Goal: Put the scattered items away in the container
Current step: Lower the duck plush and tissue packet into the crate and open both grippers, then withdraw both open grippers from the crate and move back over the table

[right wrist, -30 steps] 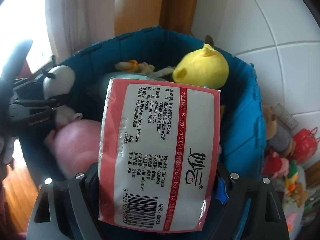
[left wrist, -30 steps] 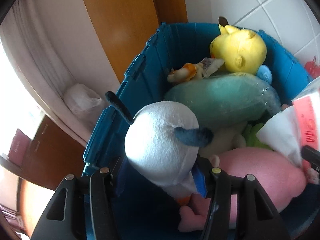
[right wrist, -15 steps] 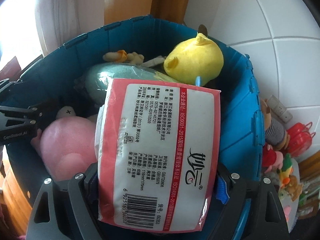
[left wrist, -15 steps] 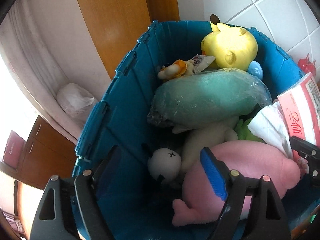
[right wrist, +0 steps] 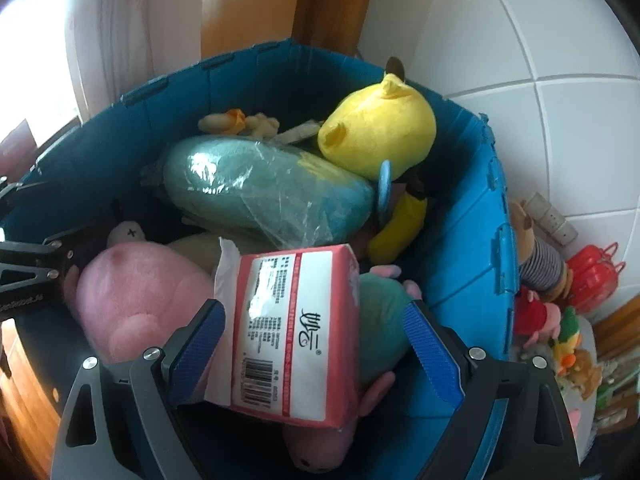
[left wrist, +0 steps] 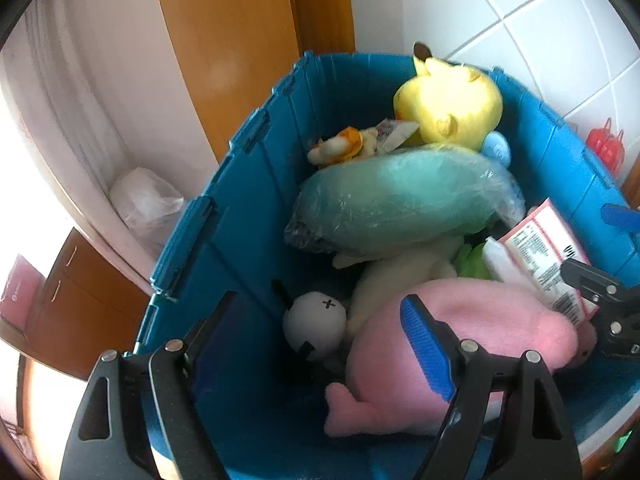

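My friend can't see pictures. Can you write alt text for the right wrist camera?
The open right gripper hangs over a full blue bin, its jaws just opened and a red-and-white tissue pack loose between them. Below lie a pink plush, a bagged teal plush and a yellow plush.

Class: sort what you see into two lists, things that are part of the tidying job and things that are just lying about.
Part of the job:
blue bin
tissue pack
pink plush
yellow plush
white plush

Lying about:
toys beside the bin
red case
plastic bag
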The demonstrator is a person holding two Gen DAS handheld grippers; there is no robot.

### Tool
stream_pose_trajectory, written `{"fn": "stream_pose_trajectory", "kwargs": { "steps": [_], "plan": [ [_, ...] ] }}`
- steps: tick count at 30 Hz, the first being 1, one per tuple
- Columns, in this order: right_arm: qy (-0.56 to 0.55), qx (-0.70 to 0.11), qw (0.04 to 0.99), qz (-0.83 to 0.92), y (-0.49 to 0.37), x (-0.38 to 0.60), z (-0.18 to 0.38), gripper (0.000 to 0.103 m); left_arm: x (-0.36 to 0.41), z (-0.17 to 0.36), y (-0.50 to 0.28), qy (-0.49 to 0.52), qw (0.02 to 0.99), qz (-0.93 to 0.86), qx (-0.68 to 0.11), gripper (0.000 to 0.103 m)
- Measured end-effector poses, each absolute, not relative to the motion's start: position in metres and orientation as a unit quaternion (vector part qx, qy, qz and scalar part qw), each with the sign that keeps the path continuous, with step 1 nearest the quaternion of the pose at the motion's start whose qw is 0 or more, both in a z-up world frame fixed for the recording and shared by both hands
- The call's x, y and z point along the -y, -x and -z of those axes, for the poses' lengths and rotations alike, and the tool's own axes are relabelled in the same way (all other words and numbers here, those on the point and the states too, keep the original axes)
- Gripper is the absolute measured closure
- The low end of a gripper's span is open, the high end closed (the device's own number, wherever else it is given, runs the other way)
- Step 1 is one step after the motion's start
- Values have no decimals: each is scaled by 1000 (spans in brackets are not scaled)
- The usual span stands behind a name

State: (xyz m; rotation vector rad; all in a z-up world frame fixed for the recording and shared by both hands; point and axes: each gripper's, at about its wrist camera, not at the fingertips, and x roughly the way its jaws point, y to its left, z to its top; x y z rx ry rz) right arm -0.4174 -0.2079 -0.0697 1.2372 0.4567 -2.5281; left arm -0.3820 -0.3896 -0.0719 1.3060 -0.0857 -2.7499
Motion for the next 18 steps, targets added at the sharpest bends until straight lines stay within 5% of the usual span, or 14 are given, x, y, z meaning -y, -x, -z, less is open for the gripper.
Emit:
{"fn": "stream_pose_trajectory", "kwargs": {
  "steps": [18],
  "plan": [
    [-324, -79, 153, 930, 331, 181, 38, 0, 375, 50, 311, -362, 33, 932, -17, 9]
  ]
}}
